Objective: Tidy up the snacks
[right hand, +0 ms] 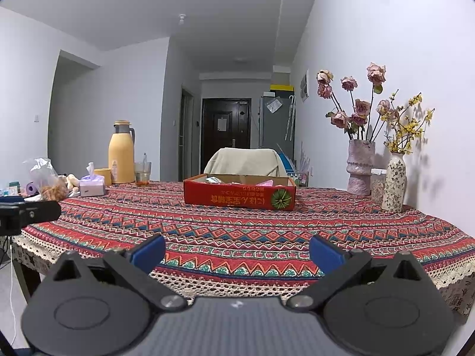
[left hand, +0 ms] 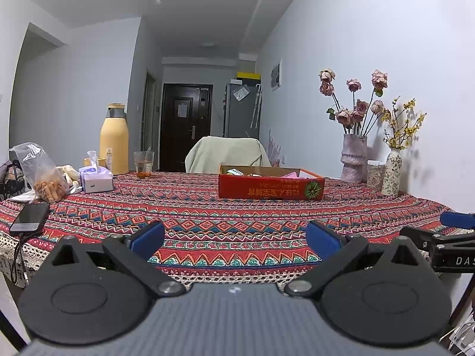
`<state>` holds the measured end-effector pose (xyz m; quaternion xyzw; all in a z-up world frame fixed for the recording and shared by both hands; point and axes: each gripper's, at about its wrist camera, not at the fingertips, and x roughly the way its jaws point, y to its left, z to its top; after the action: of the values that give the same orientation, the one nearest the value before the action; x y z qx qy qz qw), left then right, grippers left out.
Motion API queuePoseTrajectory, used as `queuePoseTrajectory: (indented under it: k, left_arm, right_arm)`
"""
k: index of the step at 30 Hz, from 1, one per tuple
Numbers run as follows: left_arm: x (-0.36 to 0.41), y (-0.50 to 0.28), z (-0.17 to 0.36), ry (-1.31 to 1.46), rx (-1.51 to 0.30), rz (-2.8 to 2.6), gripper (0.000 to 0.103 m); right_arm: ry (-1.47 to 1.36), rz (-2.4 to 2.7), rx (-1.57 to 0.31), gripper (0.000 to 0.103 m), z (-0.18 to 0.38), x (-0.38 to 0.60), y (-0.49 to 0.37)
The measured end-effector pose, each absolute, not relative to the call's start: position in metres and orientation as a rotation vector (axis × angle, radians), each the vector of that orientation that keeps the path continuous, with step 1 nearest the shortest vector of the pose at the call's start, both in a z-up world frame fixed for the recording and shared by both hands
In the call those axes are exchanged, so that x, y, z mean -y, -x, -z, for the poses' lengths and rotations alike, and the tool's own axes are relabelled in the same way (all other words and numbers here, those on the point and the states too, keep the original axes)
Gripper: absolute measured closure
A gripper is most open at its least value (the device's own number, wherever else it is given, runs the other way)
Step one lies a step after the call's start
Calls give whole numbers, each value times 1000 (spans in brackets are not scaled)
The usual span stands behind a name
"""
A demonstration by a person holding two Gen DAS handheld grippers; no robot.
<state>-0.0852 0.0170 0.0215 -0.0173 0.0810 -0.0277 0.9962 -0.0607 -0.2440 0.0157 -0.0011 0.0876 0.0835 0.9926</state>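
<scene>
We see a red cardboard box (left hand: 270, 184) at the middle of the left wrist view, on the patterned tablecloth (left hand: 207, 216), its long side running left to right across the frame. The gold writing on its front wall is upside down, beside a green round fruit picture; we cannot read the characters. Only the tops of the snack packets (left hand: 236, 172) inside show over the rim, too small to name. At the right edge, part of the right gripper (left hand: 457, 231) carries the letters "DAS", cut off. Both tongs are released and hold nothing: the left gripper (left hand: 236, 237) and, in the right wrist view, the right one (right hand: 237, 250), jaws spread wide. At left sits a clear bag of brown snacks (left hand: 44, 178), near a phone (left hand: 29, 216).
</scene>
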Motion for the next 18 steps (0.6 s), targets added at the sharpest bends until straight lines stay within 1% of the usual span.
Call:
queuePoseTrajectory:
  k: [18]
  left_arm:
    - [-16, 86, -21, 28, -162, 66, 0]
  right_arm:
    - [4, -171, -179, 0, -12, 243, 62]
